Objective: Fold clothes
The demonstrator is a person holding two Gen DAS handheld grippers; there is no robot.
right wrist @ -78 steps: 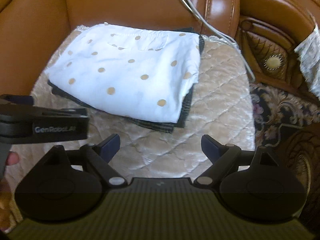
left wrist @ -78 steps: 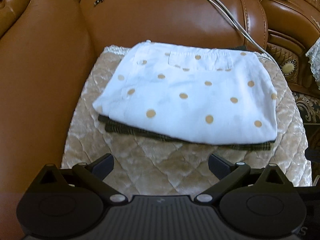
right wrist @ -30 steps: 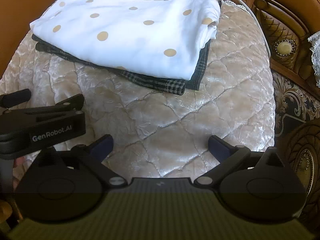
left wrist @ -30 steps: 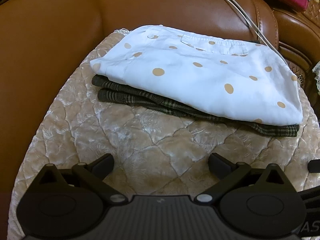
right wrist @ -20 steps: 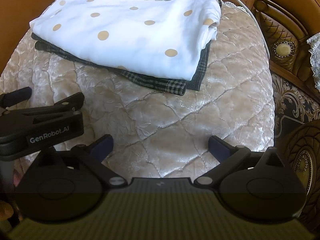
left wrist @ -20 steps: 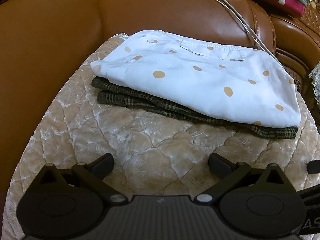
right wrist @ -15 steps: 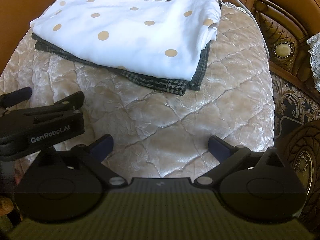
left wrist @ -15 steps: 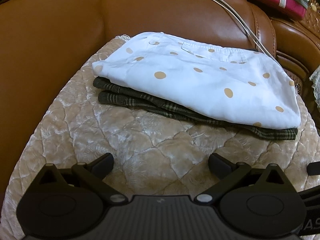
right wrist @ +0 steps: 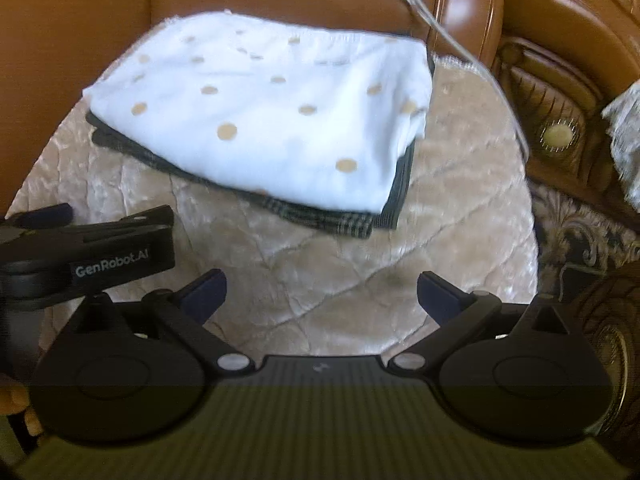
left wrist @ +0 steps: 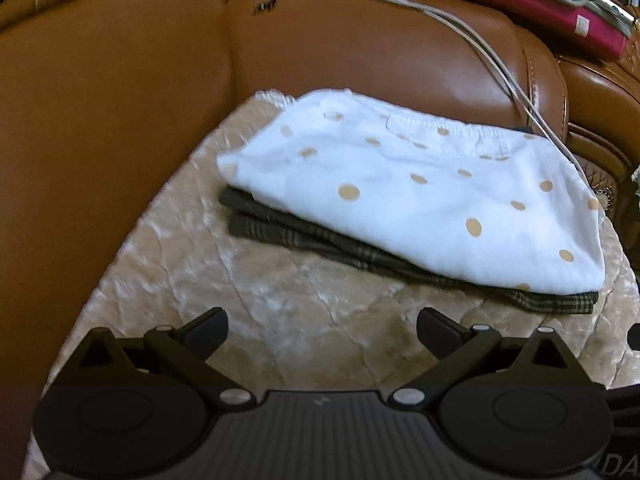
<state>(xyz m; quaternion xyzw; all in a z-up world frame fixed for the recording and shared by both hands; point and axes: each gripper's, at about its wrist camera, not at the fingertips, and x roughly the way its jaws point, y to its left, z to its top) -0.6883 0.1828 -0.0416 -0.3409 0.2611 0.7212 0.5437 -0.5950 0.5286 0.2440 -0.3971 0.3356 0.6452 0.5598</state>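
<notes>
A folded white garment with tan polka dots (left wrist: 416,196) lies on top of a folded dark plaid garment (left wrist: 288,236) on a beige quilted seat cushion (left wrist: 304,312). The stack also shows in the right wrist view: the white garment (right wrist: 272,116) over the plaid one (right wrist: 320,212). My left gripper (left wrist: 322,330) is open and empty, in front of the stack. My right gripper (right wrist: 322,292) is open and empty, also in front of the stack. The left gripper's body (right wrist: 88,248) shows at the left of the right wrist view.
The cushion sits on a brown leather sofa (left wrist: 120,100). White cables (left wrist: 480,48) run down the backrest. A pink box (left wrist: 532,0) lies behind the sofa top. A carved sofa arm (right wrist: 560,128) and patterned floor (right wrist: 580,232) are at the right.
Both grippers have drawn back and lifted from the stack, so it sits farther away in both views. The clothes have not moved. Both grippers stay open.
</notes>
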